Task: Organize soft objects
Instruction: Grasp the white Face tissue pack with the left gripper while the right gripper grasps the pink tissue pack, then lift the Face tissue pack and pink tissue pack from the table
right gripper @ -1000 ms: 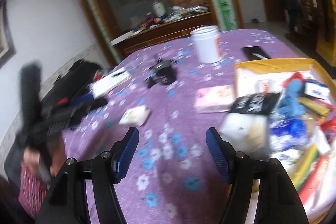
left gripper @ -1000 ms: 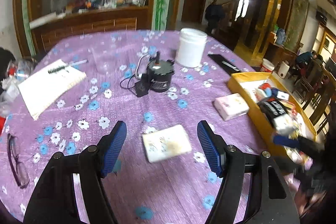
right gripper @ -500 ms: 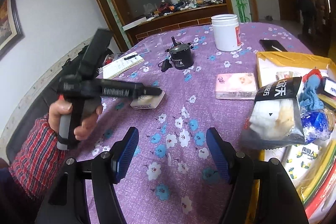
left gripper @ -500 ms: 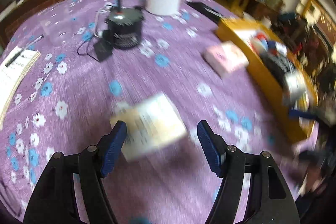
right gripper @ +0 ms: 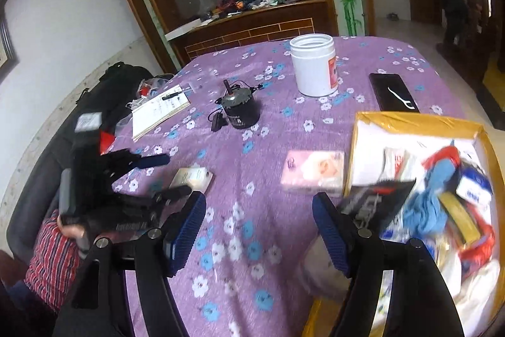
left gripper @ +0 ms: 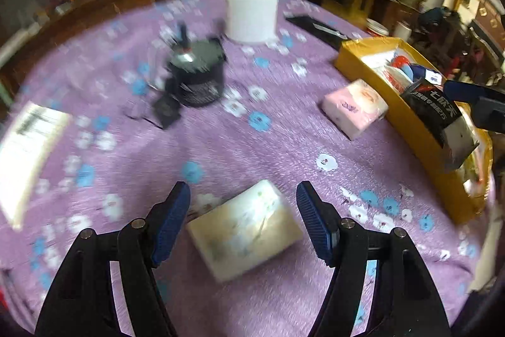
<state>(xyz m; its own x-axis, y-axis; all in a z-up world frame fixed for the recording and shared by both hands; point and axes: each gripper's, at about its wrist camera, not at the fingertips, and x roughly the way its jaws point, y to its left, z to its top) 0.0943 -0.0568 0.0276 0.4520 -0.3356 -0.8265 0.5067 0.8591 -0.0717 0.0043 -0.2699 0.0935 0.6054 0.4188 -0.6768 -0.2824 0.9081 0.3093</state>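
A cream tissue pack (left gripper: 243,229) lies flat on the purple flowered tablecloth (left gripper: 252,147). My left gripper (left gripper: 243,210) is open and straddles it, a blue pad on either side, neither pressing. The right wrist view shows that left gripper (right gripper: 167,177) over the same cream pack (right gripper: 192,177). A pink tissue pack (left gripper: 353,106) (right gripper: 312,169) lies against the yellow box (right gripper: 410,119). My right gripper (right gripper: 258,226) hangs above the cloth, jaws opening, nothing between them. A black-labelled bag (right gripper: 378,201) rests in the box just right of its right finger.
The yellow box (left gripper: 419,141) holds several soft packs and cloths. A white jar (right gripper: 315,68), a black round device (right gripper: 241,112) with a cord, a notebook (right gripper: 159,111) and a black phone (right gripper: 393,92) stand farther back. A striped sleeve (right gripper: 53,258) is at the left edge.
My left gripper has come down and forward, and the cream pack now sits between its fingers. My right gripper has drawn back from the box and its jaws have widened a little.
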